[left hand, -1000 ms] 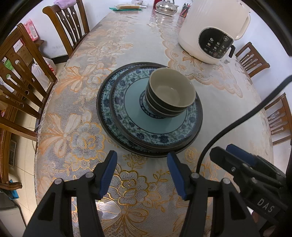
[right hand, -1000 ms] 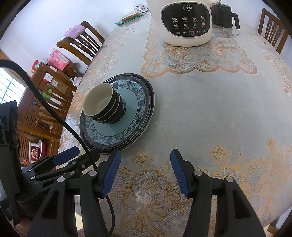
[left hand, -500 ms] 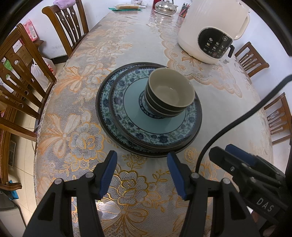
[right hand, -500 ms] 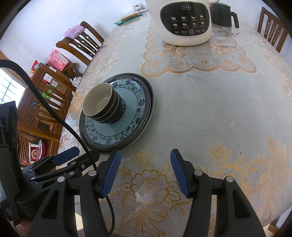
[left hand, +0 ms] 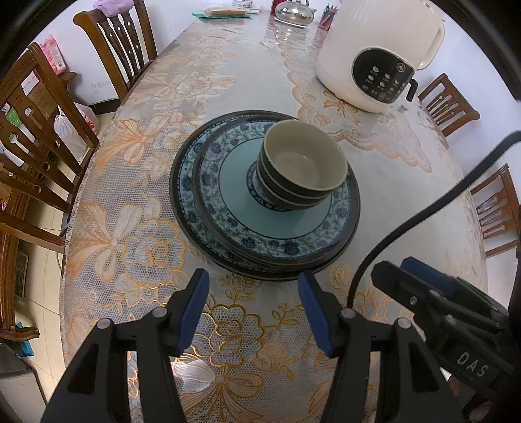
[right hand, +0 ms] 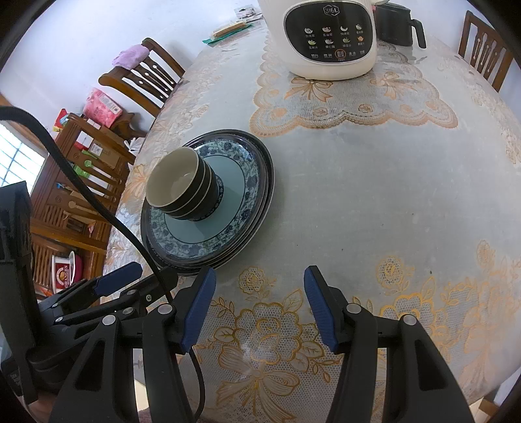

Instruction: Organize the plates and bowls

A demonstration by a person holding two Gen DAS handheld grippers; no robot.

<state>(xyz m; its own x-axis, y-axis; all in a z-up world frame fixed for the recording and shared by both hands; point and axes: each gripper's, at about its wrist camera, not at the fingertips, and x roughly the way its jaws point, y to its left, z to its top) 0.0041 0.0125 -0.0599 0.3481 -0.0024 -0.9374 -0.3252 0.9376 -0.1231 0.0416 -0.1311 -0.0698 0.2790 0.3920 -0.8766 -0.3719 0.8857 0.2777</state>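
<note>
Lace-patterned tablecloth point(left hand: 136, 201) with orange flowers, spread over a long dining table, wooden chairs point(left hand: 123, 52) ringing the edges. Dead centre in the left wrist view: a stack of blue-and-white floral plates point(left hand: 228, 227), dark rims, slightly offset from one another. On top, toward 2 o'clock of the plate centre, nested dark bowls point(left hand: 302, 169) with cream insides, upright, resting on a small patterned saucer. Same stack at 9 o'clock in the right wrist view: plates point(right hand: 234, 214), bowls point(right hand: 179, 185) toward the left part of the plates.

Left gripper point(left hand: 254, 302) at 6 o'clock, blue-padded fingers spread wide, nothing between them, just short of the near plate rim, not touching. Right gripper point(right hand: 260, 299) likewise gaping, empty, over a gold flower motif, plates off at its 11 o'clock. Each gripper visible in the other's view: right one point(left hand: 433, 293) at 4 o'clock, left one point(right hand: 120, 283) at 8 o'clock, black cable point(right hand: 97, 201) looping past.

White rice cooker point(right hand: 329, 39) at 12 o'clock in the right view, black control panel facing forward, black jug point(right hand: 397, 22) just beside it. Silver kettle point(left hand: 293, 11) at the far end of the table. Pink cloth point(right hand: 130, 57) draped on a chair back.
</note>
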